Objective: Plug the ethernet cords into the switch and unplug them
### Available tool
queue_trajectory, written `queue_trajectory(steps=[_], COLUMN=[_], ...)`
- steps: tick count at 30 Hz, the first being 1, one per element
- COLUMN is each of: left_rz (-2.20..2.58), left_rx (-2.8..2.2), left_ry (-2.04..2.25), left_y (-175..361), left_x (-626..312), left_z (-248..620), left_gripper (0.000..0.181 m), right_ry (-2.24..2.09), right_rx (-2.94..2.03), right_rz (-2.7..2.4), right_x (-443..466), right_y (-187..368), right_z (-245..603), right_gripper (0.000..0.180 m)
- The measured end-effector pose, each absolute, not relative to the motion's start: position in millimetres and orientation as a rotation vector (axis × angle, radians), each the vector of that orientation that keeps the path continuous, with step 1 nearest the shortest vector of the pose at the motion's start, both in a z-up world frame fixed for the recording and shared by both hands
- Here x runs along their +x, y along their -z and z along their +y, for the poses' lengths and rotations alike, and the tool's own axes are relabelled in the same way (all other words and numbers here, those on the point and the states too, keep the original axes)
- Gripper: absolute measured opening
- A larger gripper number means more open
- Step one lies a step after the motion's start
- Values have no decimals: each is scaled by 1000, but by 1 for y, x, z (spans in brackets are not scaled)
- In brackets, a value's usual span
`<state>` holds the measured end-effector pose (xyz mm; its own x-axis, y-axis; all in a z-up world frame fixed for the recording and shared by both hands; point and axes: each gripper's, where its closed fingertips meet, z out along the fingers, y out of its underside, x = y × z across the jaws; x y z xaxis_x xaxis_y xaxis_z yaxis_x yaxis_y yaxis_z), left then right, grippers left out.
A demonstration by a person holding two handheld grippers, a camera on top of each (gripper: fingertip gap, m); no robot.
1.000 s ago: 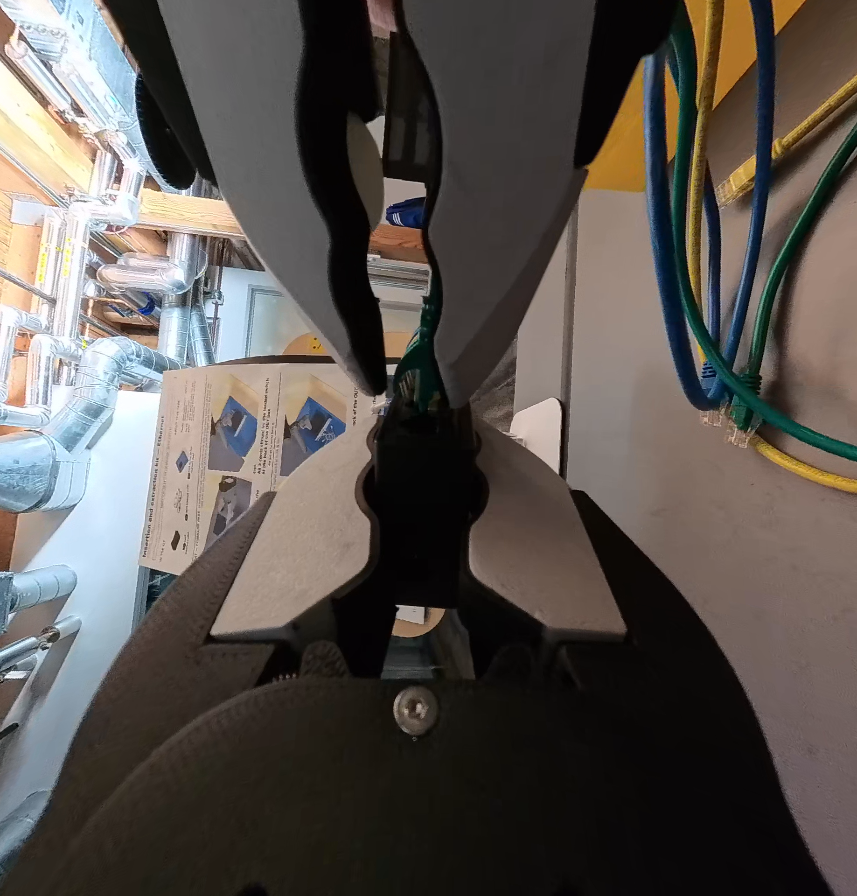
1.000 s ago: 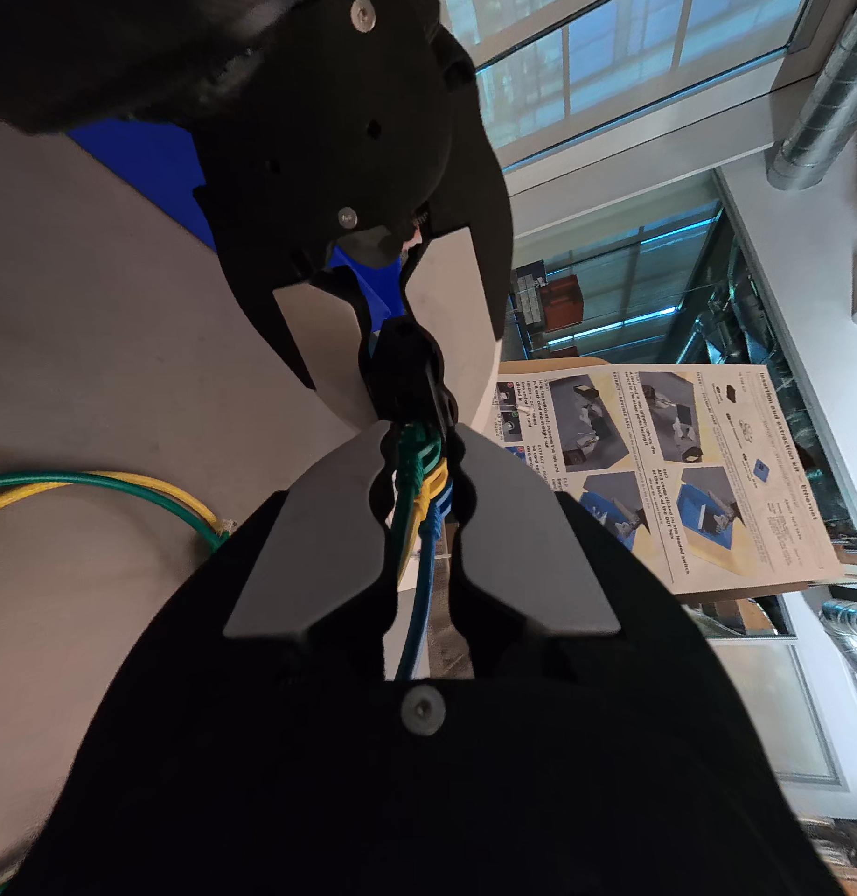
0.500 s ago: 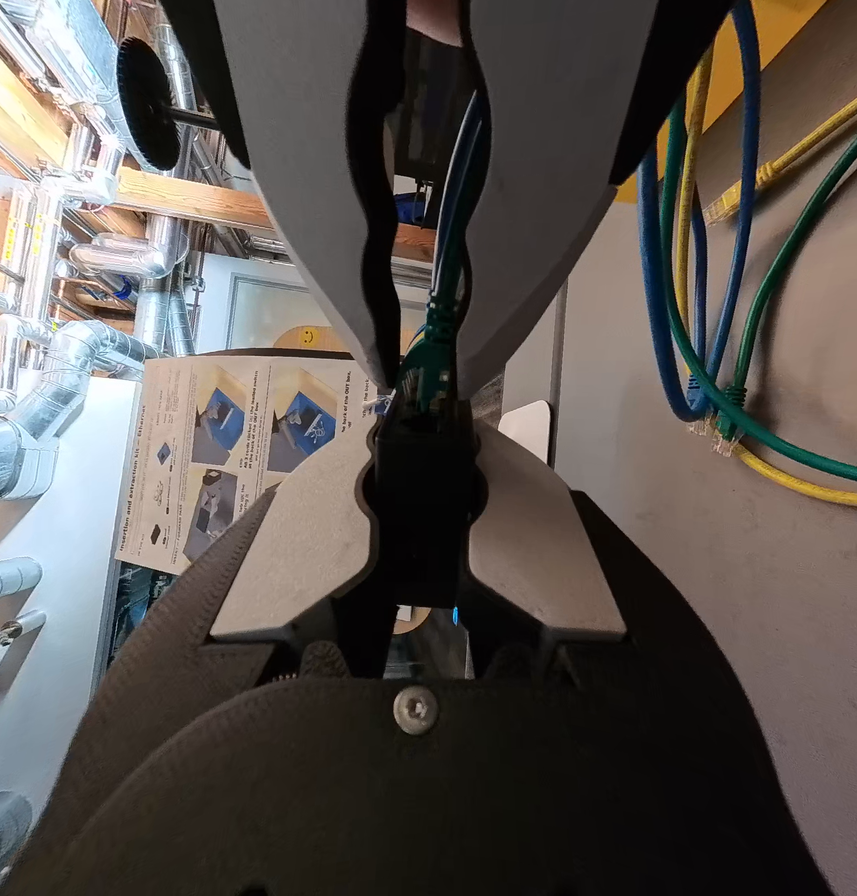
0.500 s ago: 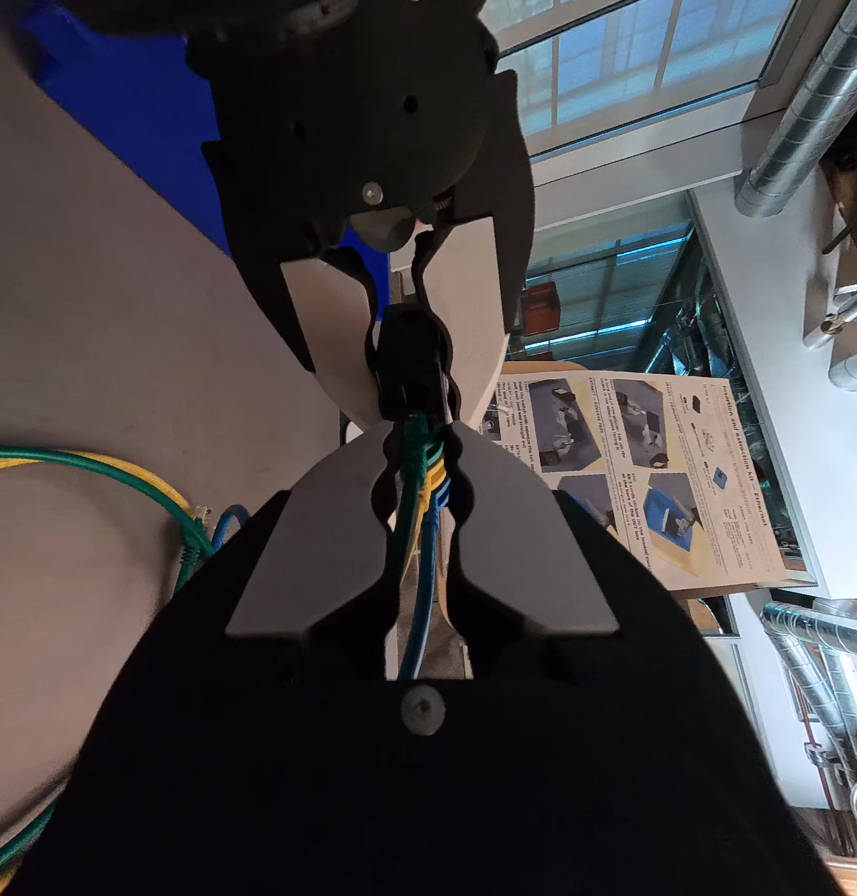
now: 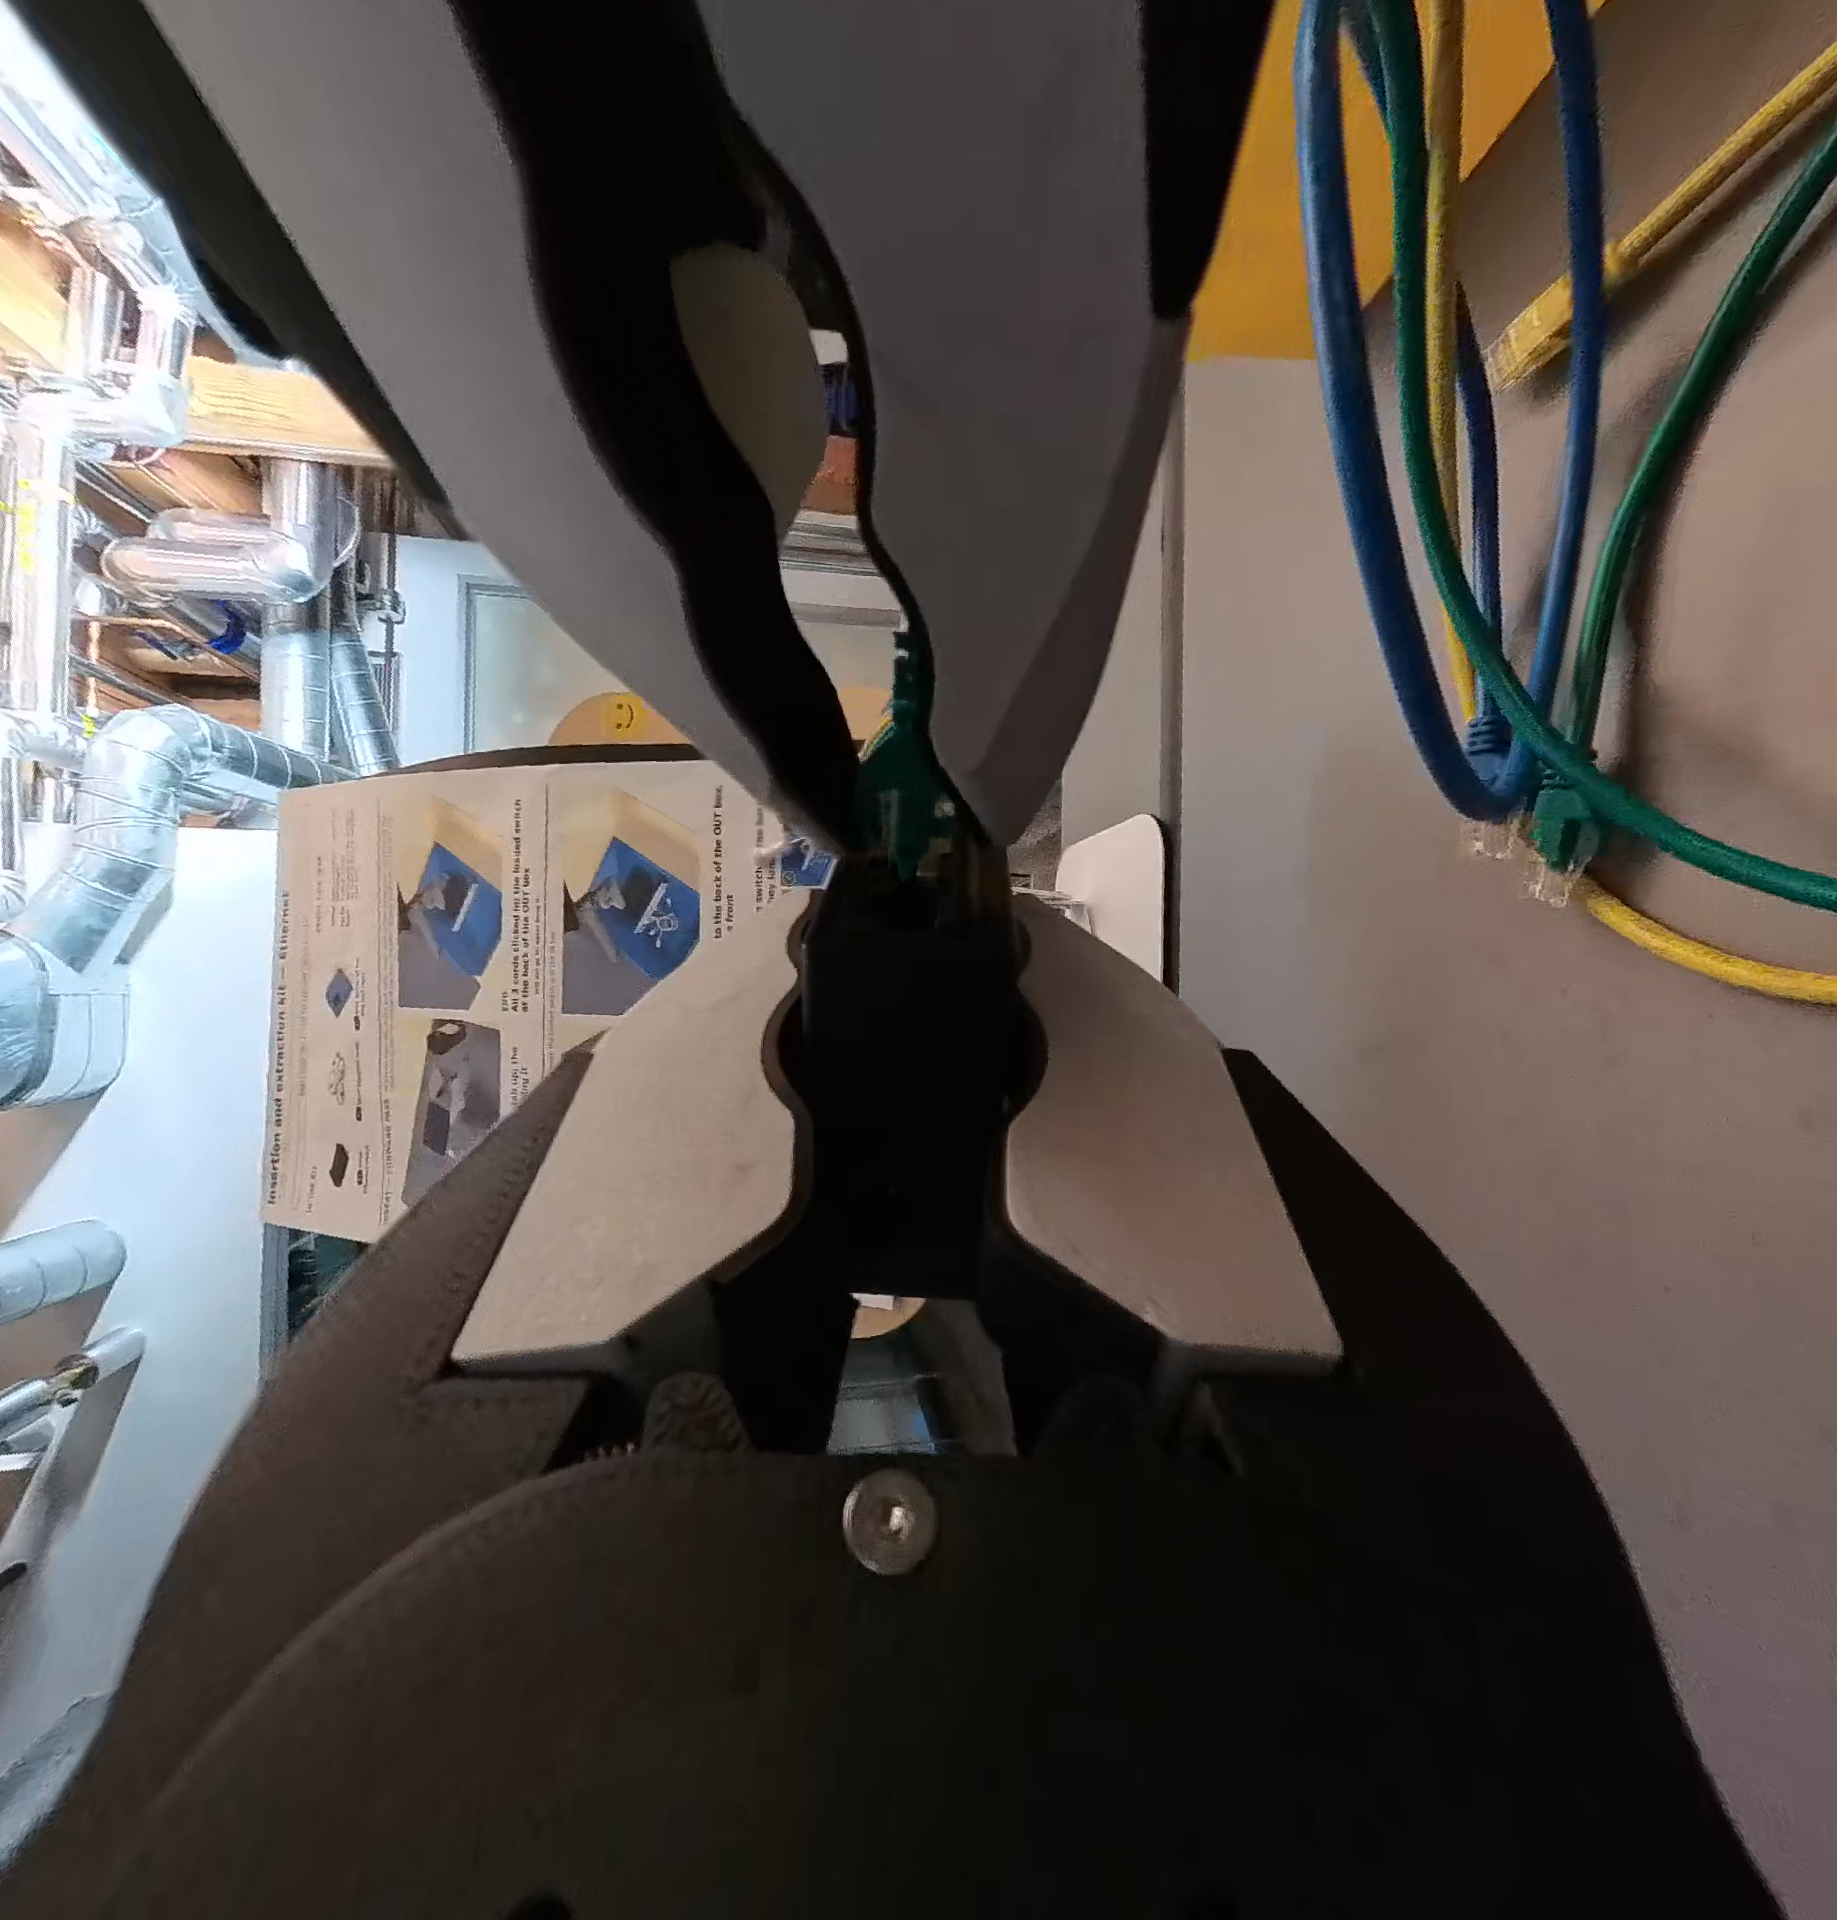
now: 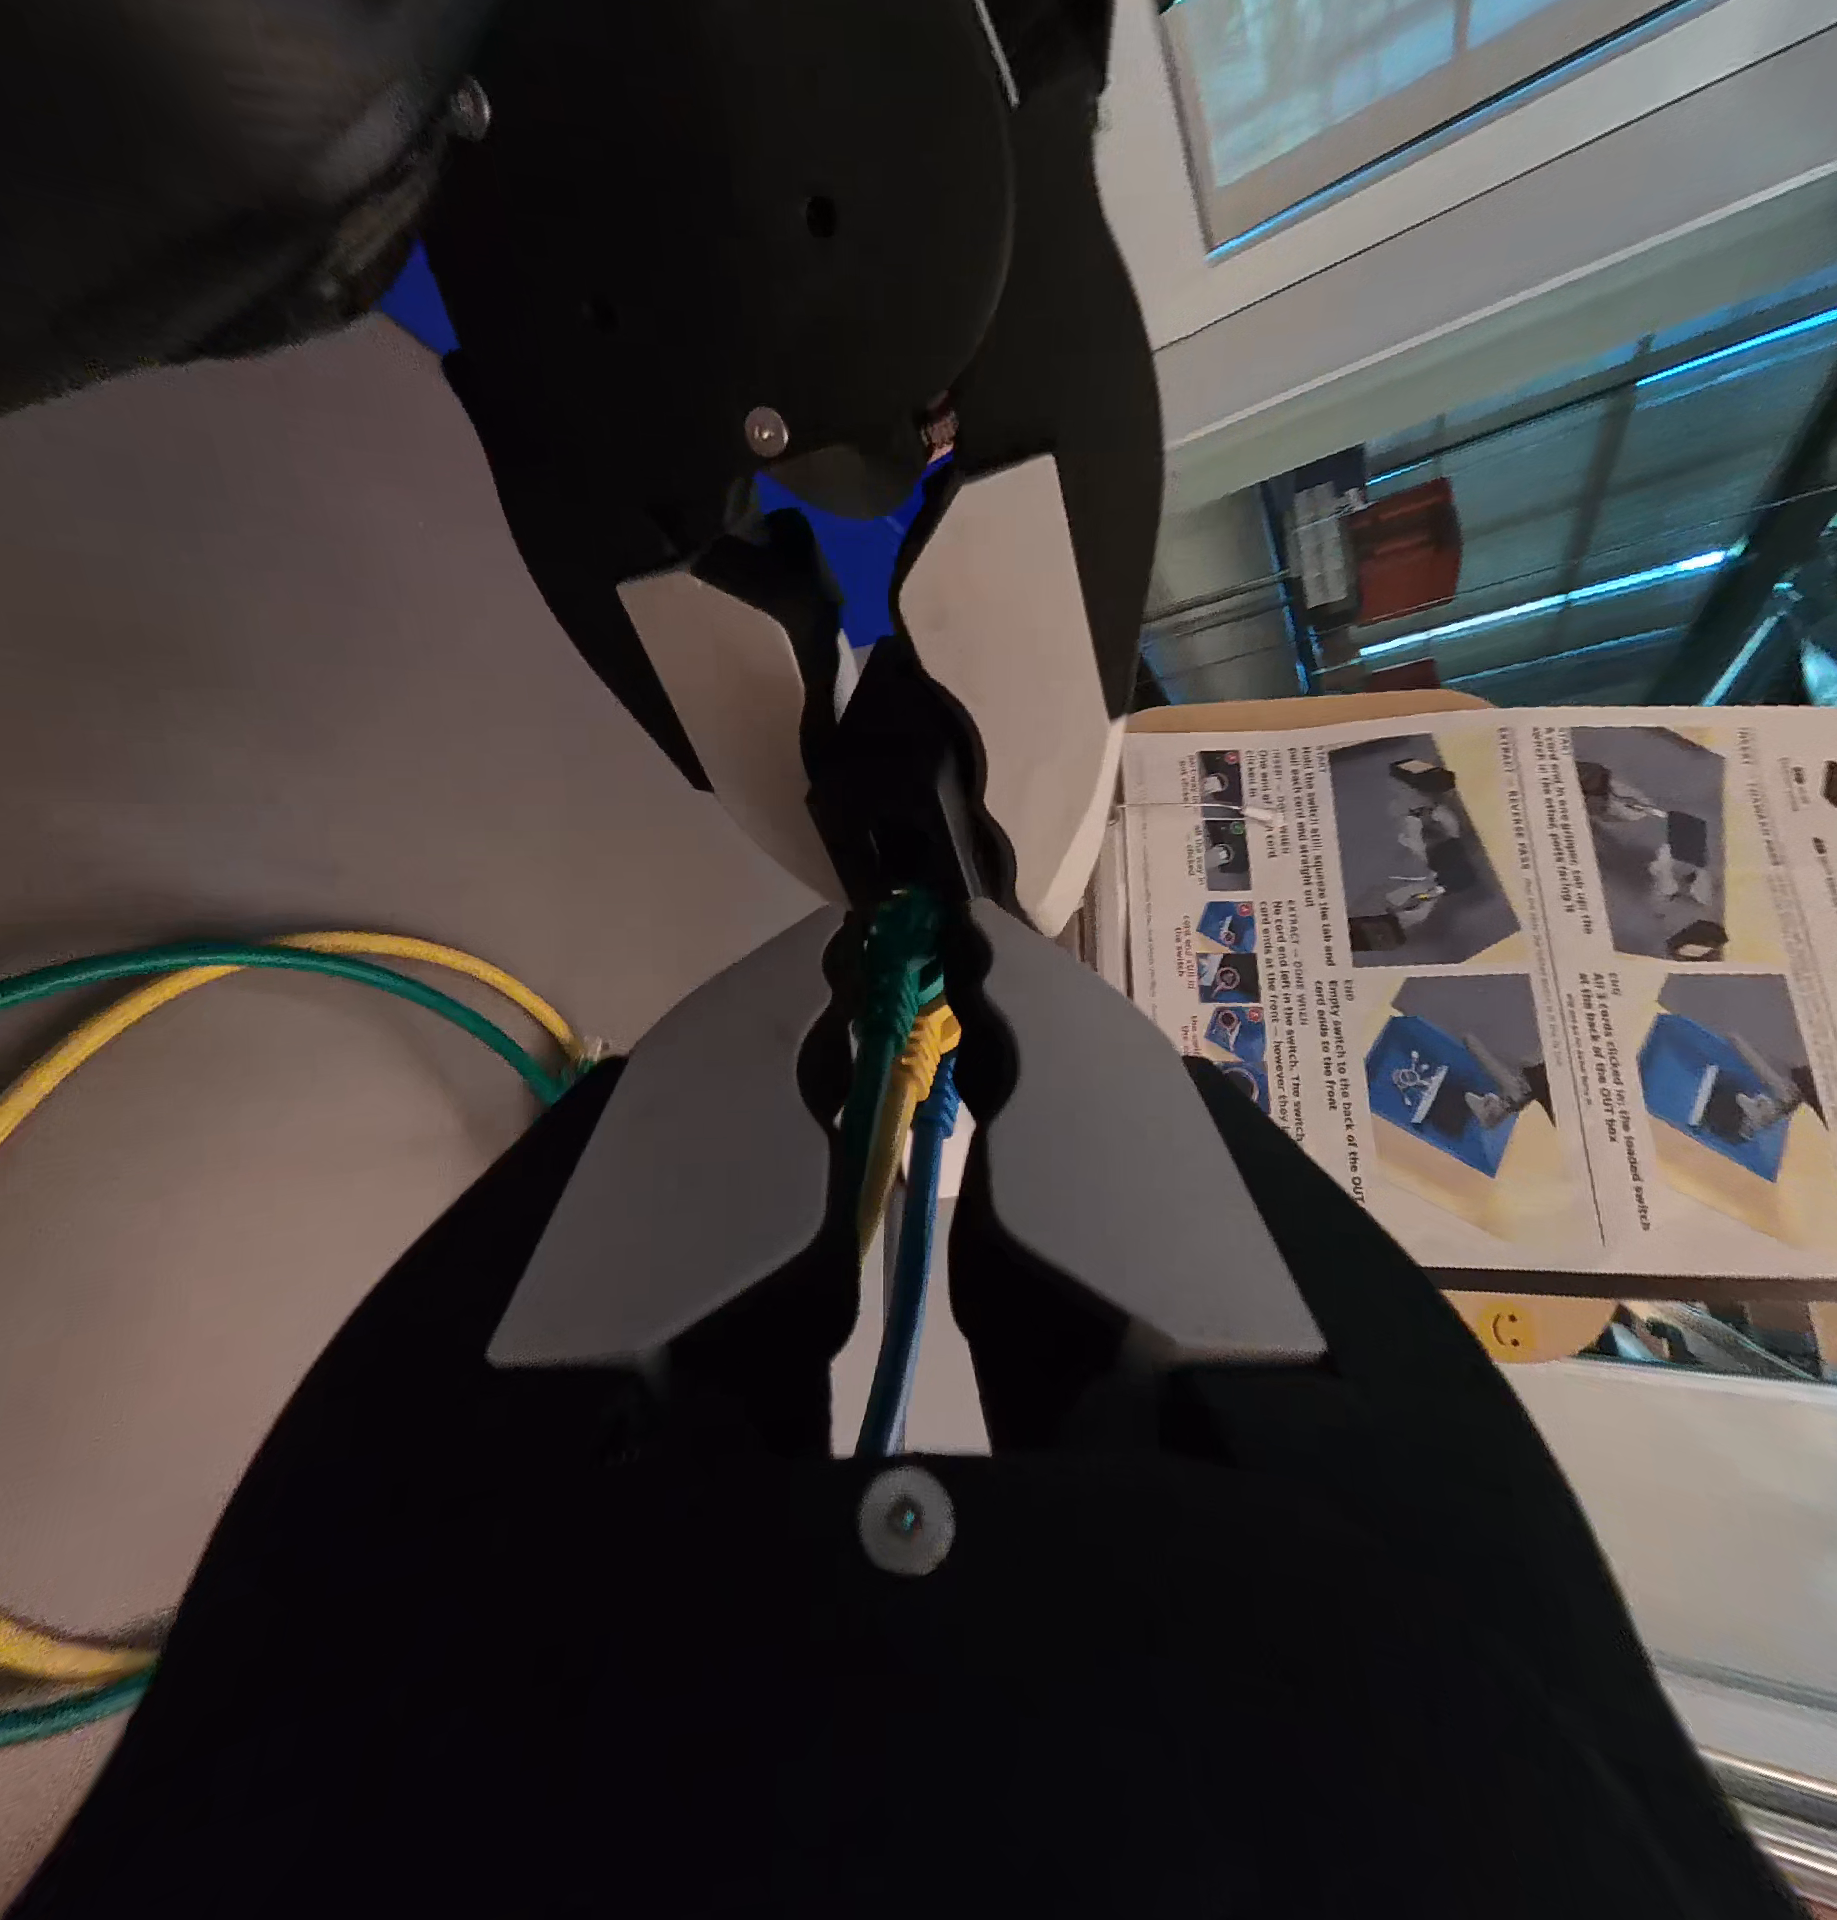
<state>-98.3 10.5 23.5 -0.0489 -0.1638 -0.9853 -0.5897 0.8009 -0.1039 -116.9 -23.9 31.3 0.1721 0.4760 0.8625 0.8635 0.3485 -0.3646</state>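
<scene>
Clamping the black switch [image 5: 909,1081] in the left gripper [image 5: 909,935], pinching the green plug [image 6: 898,951] at its port with the right gripper [image 6: 898,935]; yellow cord [image 6: 919,1049] and blue cord [image 6: 919,1195] apparently seated; loose cords [image 5: 1516,810] lying on the grey tabletop [image 5: 1516,1195], more plugging and all unplugging probably remaining

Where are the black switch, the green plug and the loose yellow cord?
switch [image 5: 909,1081], left wrist view, on its black body between the fingers.
green plug [image 6: 898,961], right wrist view, on its boot at the switch.
yellow cord [image 5: 1724,961], left wrist view, on its curve over the table.
</scene>
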Motion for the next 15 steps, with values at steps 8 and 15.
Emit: queue_trajectory(steps=[8,15], left_rz=[1601,1622], left_rx=[-688,-680], left_ry=[-272,-205], left_y=[-29,-28], left_x=[-102,-98], left_z=[13,2], left_gripper=[29,29], right_ry=[437,453], right_rx=[-1400,-1483], right_rz=[-1716,-1831], right_x=[-120,-116], right_y=[-41,-40], right_z=[-20,-30], right_gripper=[16,16])
